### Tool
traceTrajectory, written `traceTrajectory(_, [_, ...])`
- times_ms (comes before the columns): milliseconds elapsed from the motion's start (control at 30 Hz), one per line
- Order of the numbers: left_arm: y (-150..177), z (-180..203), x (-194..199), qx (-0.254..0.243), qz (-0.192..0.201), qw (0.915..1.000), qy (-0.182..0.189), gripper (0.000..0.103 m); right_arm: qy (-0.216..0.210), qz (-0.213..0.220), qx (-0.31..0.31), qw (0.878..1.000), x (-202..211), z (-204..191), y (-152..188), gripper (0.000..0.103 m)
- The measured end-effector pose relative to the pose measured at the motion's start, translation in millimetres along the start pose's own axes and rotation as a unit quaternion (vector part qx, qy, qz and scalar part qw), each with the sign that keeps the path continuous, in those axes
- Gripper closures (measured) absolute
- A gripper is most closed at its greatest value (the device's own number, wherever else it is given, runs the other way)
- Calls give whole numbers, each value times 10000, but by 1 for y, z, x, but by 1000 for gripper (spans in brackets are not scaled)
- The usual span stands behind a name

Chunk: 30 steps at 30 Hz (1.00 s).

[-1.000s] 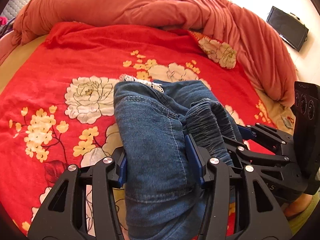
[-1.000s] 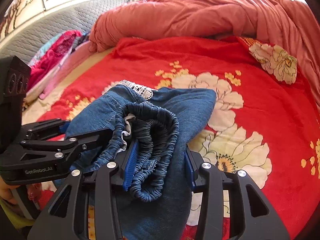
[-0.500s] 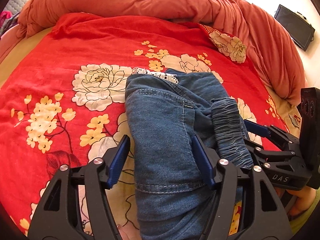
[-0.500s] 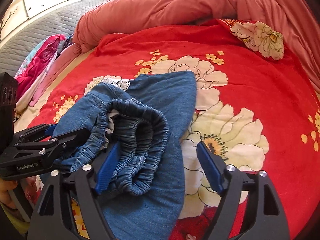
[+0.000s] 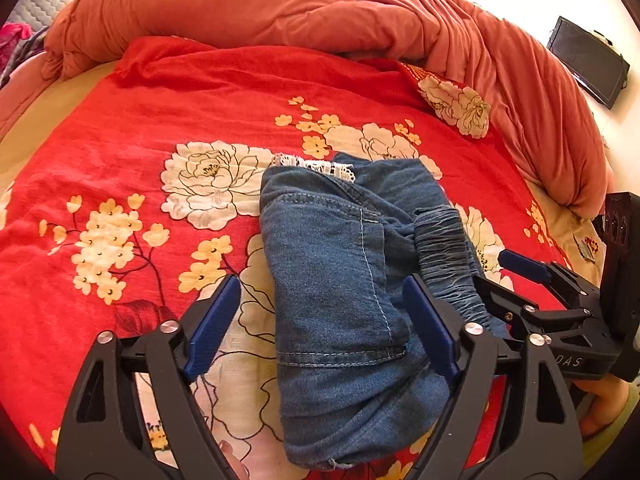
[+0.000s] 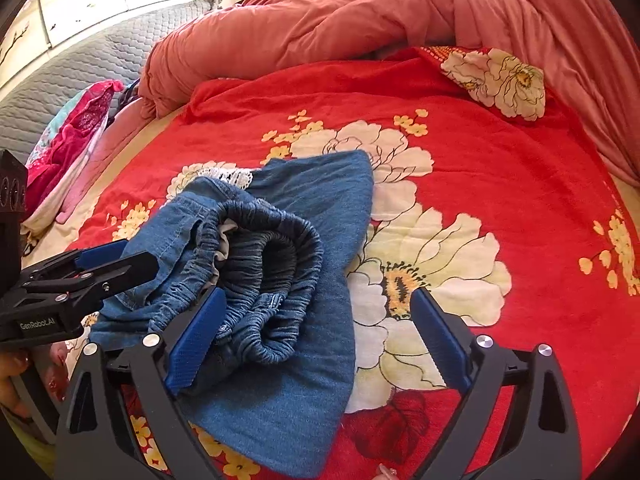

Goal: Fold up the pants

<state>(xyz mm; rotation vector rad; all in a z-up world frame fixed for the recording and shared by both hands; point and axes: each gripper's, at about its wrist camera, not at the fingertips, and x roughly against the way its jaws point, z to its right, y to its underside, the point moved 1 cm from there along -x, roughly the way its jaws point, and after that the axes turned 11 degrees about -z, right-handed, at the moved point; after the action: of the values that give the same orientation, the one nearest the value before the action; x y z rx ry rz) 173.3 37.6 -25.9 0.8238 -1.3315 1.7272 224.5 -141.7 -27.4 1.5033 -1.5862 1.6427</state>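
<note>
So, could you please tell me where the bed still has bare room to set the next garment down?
Free: the red floral bedspread to the right of the folded jeans, up to the orange duvet; also the stretch left of the jeans. Crowded: the near edge, where the open left gripper and right gripper flank the jeans.

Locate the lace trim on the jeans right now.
In the left wrist view the lace trim lies along the far edge of the folded jeans, against the white flower on the red bedspread.
</note>
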Motion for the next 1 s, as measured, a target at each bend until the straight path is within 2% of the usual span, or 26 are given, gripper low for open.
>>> traceTrajectory(167, [-2,-2,9,52,93,9999,-24,14,47,105,-51,9999,10,1,-1,7])
traceTrajectory(367, [-2,-3,18,65,156,9998,-46,10,151,189,-94,9997,20,3,-1,5])
traceTrajectory(1000, [-1,4,48,-22,407,9991,-109,9,446,549,-54,9975,53,-3,-1,5])
